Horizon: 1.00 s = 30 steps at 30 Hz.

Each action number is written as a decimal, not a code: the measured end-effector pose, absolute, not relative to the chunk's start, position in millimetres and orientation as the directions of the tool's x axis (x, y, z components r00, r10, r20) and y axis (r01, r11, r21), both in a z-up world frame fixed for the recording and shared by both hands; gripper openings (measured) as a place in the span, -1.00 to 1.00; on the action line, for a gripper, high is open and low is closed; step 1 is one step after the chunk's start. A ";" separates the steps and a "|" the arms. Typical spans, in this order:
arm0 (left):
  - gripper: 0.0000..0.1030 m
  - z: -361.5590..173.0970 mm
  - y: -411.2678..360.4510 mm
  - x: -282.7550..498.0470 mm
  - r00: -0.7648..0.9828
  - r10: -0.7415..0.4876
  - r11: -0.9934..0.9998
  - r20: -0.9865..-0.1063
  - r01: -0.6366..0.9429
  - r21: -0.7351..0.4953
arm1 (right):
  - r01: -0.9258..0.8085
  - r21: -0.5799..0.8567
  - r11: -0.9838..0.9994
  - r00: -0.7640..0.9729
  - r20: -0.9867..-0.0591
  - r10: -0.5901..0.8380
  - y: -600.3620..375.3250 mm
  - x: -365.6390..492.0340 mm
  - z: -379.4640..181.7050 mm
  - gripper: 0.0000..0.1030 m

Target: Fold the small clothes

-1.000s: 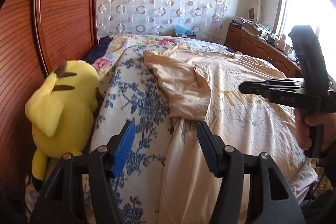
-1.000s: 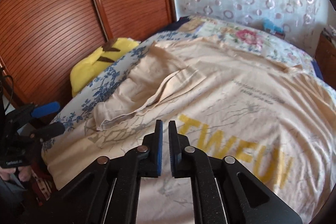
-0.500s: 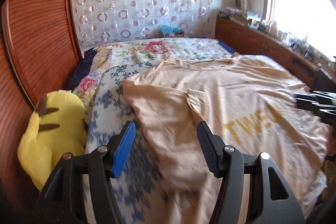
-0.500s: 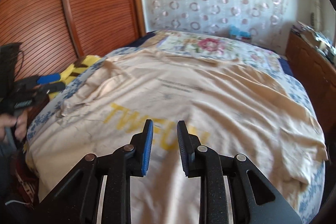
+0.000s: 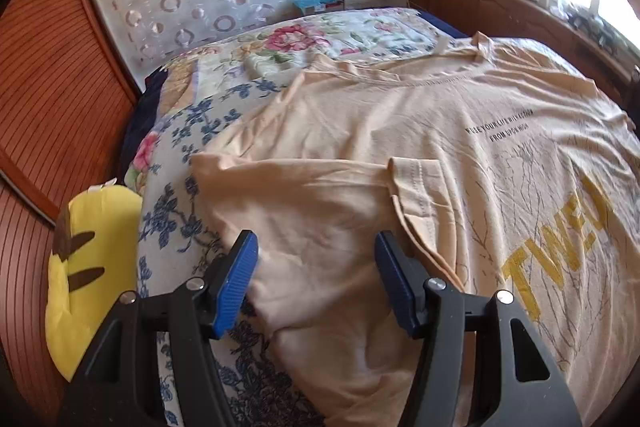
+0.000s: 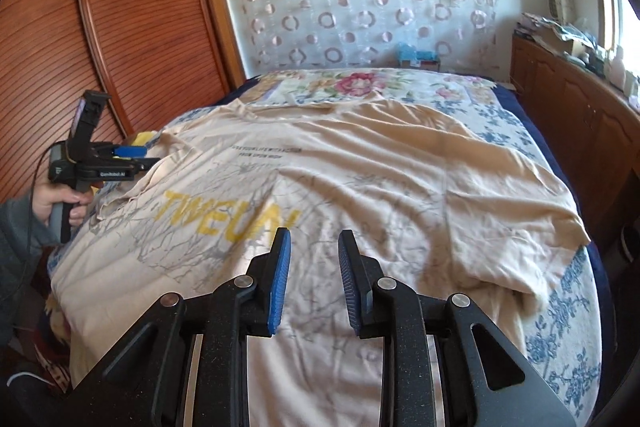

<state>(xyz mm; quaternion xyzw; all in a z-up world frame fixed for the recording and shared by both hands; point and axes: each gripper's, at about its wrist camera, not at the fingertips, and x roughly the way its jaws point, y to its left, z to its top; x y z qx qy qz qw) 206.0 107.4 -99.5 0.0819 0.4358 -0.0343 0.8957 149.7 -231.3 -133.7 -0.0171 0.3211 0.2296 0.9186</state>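
Shirt (image 5: 400,155) lies spread on the bed (image 6: 560,339), one sleeve (image 5: 320,211) folded inward; left gripper (image 5: 316,279) half open and empty, right gripper (image 6: 310,279) narrowly parted and empty; risk: a shallow pinch dragging and bunching the loose fabric.

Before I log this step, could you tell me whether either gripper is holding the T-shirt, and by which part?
Nothing is held. The left gripper is open above the folded-in sleeve of the T-shirt; the right gripper is open over its lower half.
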 end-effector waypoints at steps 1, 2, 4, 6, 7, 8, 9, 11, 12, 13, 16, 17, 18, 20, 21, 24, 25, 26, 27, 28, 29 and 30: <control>0.16 -101.0 102.5 207.1 0.610 0.011 0.980 -0.792 0.151 0.130 | -0.427 0.119 0.897 0.691 -0.597 0.408 -234.9 149.9 -134.0 -0.54; 0.16 -100.7 98.6 207.9 0.611 0.023 0.976 -0.791 0.157 0.150 | -0.421 0.123 0.899 0.694 -0.595 0.406 -238.8 149.8 -134.5 -0.54; 0.16 -98.1 91.6 209.7 0.601 0.023 0.973 -0.799 0.169 0.156 | -0.409 0.130 0.903 0.698 -0.594 0.401 -245.5 149.0 -135.8 -0.54; 0.15 -94.0 85.7 209.9 0.592 -0.022 0.975 -0.806 0.191 0.114 | -0.394 0.145 0.908 0.702 -0.590 0.399 -253.3 147.7 -136.6 -0.53; 0.15 -92.1 81.6 208.5 0.588 -0.053 0.973 -0.807 0.211 0.090 | -0.390 0.151 0.908 0.702 -0.590 0.399 -255.9 147.2 -137.0 -0.53; 0.15 -90.9 75.6 206.5 0.580 -0.086 0.970 -0.810 0.236 0.066 | -0.386 0.156 0.909 0.702 -0.591 0.399 -258.4 146.7 -137.1 -0.53; 0.15 -88.5 68.2 203.6 0.579 -0.115 0.964 -0.807 0.262 0.050 | -0.381 0.159 0.911 0.703 -0.591 0.397 -261.6 146.2 -137.3 -0.53; 0.15 -81.4 54.0 196.9 0.591 -0.139 0.951 -0.795 0.303 0.059 | -0.374 0.158 0.914 0.708 -0.588 0.391 -267.4 145.4 -136.6 -0.53; 0.15 -77.0 48.0 194.6 0.601 -0.142 0.948 -0.787 0.312 0.068 | -0.371 0.156 0.915 0.711 -0.586 0.389 -269.2 145.5 -135.8 -0.53; 0.15 -73.0 44.1 193.4 0.610 -0.147 0.945 -0.779 0.318 0.070 | -0.370 0.156 0.916 0.714 -0.583 0.387 -271.2 145.6 -135.3 -0.53; 0.16 -59.1 37.2 193.1 0.633 -0.173 0.942 -0.754 0.330 0.060 | -0.356 0.152 0.922 0.725 -0.578 0.375 -279.7 147.0 -133.0 -0.53; 0.16 -55.6 35.4 193.5 0.641 -0.181 0.941 -0.746 0.333 0.058 | -0.348 0.147 0.926 0.730 -0.577 0.366 -283.1 147.4 -132.6 -0.53; 0.16 -51.8 32.8 194.8 0.653 -0.194 0.940 -0.732 0.336 0.051 | -0.339 0.140 0.930 0.737 -0.575 0.355 -287.5 148.0 -132.0 -0.53; 0.16 -48.4 28.7 198.2 0.661 -0.225 0.939 -0.716 0.344 0.023 | -0.320 0.125 0.939 0.747 -0.576 0.332 -296.0 150.4 -131.8 -0.53; 0.16 -49.2 25.5 204.0 0.661 -0.239 0.937 -0.711 0.349 0.009 | -0.302 0.113 0.946 0.754 -0.579 0.310 -302.4 152.8 -131.7 -0.53; 0.16 -49.5 15.7 212.9 0.666 -0.279 0.927 -0.691 0.374 -0.014 | -0.262 0.092 0.961 0.762 -0.591 0.265 -321.8 161.5 -131.4 -0.53; 0.16 -50.6 11.7 216.3 0.665 -0.287 0.923 -0.690 0.385 -0.013 | -0.251 0.086 0.964 0.762 -0.597 0.252 -326.6 163.5 -131.4 -0.53; 0.16 -51.8 7.1 218.7 0.661 -0.295 0.917 -0.690 0.398 -0.011 | -0.236 0.079 0.968 0.760 -0.606 0.235 -333.4 166.7 -131.7 -0.53; 0.16 -53.2 1.0 221.2 0.654 -0.304 0.910 -0.692 0.415 -0.007 | -0.217 0.074 0.973 0.759 -0.614 0.216 -341.7 169.8 -132.3 -0.53; 0.16 -54.0 -4.1 225.5 0.646 -0.310 0.903 -0.697 0.429 -0.004 | -0.203 0.071 0.977 0.760 -0.618 0.203 -348.4 172.1 -133.4 -0.53; 0.16 -55.6 -10.3 228.5 0.634 -0.321 0.892 -0.703 0.452 0.000 | -0.187 0.068 0.980 0.758 -0.624 0.188 -355.6 174.5 -134.2 -0.53; 0.16 -56.6 -15.7 230.7 0.627 -0.327 0.885 -0.707 0.465 0.002 | -0.169 0.065 0.983 0.755 -0.633 0.171 -363.2 177.1 -135.6 -0.53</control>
